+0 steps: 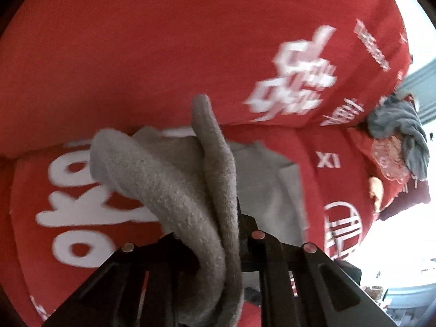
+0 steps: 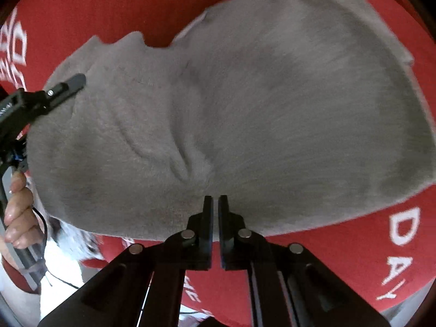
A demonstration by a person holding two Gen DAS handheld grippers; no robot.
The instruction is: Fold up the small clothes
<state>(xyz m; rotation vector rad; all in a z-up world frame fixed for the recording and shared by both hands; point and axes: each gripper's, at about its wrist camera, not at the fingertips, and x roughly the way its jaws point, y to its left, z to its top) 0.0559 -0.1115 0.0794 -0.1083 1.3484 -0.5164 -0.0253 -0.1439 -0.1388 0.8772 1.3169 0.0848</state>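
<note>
A grey fleecy garment [image 2: 245, 109] lies spread over a red printed cloth [image 2: 109, 5]. My right gripper [image 2: 215, 201] is shut at the garment's near edge, jaws almost touching; whether cloth is pinched between them I cannot tell. My left gripper [image 1: 231, 218] is shut on a bunched fold of the same grey garment [image 1: 174, 179], lifted above the red cloth [image 1: 136, 54]. The left gripper also shows in the right wrist view [image 2: 76, 81], at the garment's left edge, held by a hand [image 2: 16, 207].
The red cloth with white lettering covers the whole work surface. A dark grey crumpled garment [image 1: 400, 133] lies on a red printed item at the far right of the left wrist view. A bright white floor lies beyond the cloth's edge [image 1: 403, 245].
</note>
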